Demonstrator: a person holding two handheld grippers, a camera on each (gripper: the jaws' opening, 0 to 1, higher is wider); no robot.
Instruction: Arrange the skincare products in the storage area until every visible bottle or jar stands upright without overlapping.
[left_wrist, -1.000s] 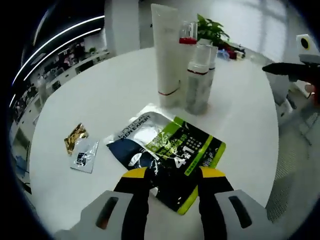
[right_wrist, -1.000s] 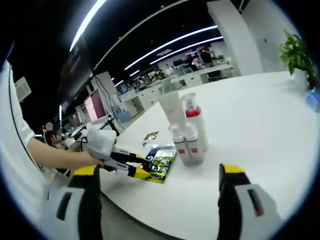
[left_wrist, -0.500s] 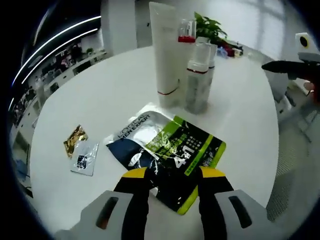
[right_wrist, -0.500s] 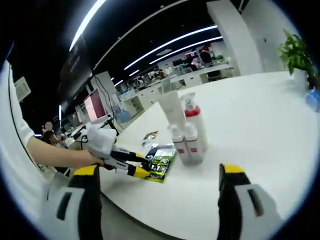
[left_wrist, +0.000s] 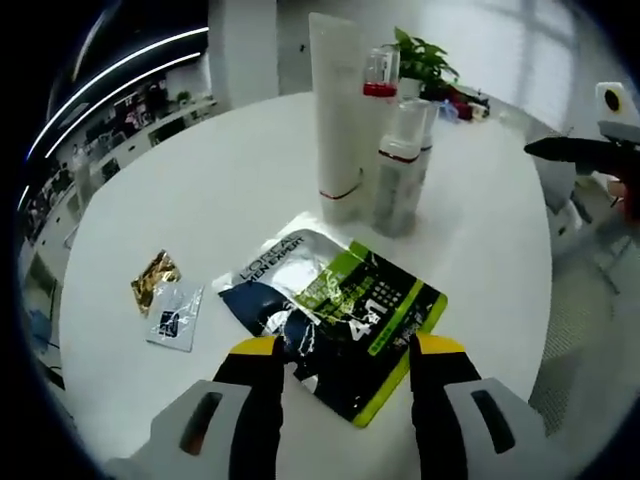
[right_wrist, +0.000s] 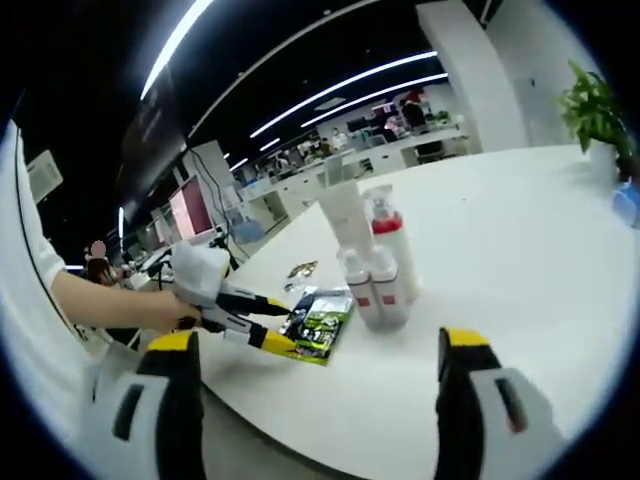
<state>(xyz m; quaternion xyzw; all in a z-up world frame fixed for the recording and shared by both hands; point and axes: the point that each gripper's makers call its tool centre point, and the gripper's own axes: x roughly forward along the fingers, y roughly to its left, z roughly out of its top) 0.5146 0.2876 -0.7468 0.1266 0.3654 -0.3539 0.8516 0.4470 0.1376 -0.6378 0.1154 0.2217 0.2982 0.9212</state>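
Left gripper jaws spread over flat sachet, right gripper jaws spread, bottles upright

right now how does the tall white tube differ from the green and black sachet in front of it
The tall white tube stands upright on the white table; the green and black sachet lies flat. The tube is plain white with a thin red band low down; the sachet carries dark, silver and bright green print. The tube stands close beside the pump bottles; the sachet lies apart, between the open left gripper jaws. Both rest on the table.
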